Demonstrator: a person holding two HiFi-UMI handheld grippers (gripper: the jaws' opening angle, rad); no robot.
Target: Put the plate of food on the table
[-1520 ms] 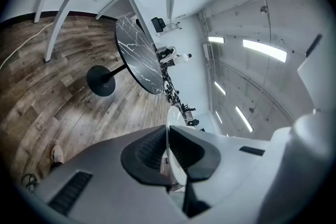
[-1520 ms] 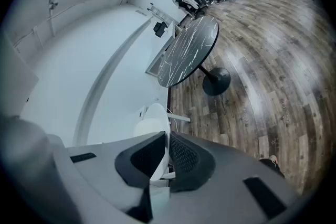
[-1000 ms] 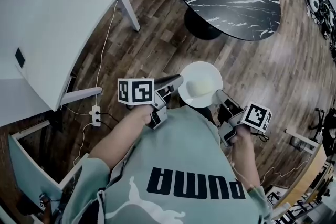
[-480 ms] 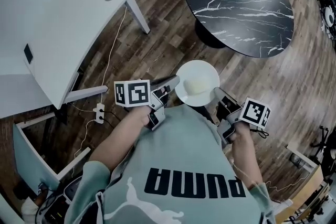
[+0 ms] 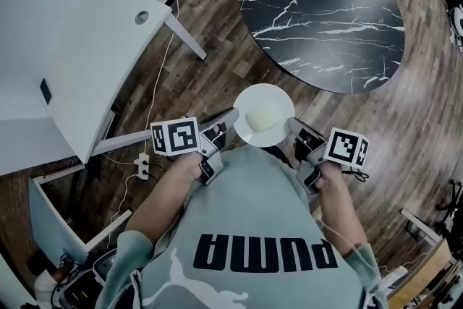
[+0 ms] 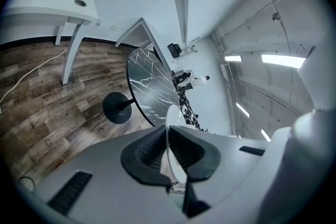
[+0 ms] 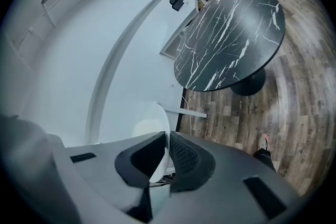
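Plate (image 5: 278,95) of pale food (image 5: 262,114) hangs over the floor (image 5: 217,47) just short of the black table (image 5: 325,11), its rim pinched on opposite sides by the left gripper (image 5: 231,114) and right gripper (image 5: 293,124), so reaching and setting down remain.

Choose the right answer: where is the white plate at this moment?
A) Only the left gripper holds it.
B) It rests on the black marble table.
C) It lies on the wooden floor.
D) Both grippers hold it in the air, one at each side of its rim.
D: the left gripper and the right gripper each clamp the rim of the plate, short of the black marble table.
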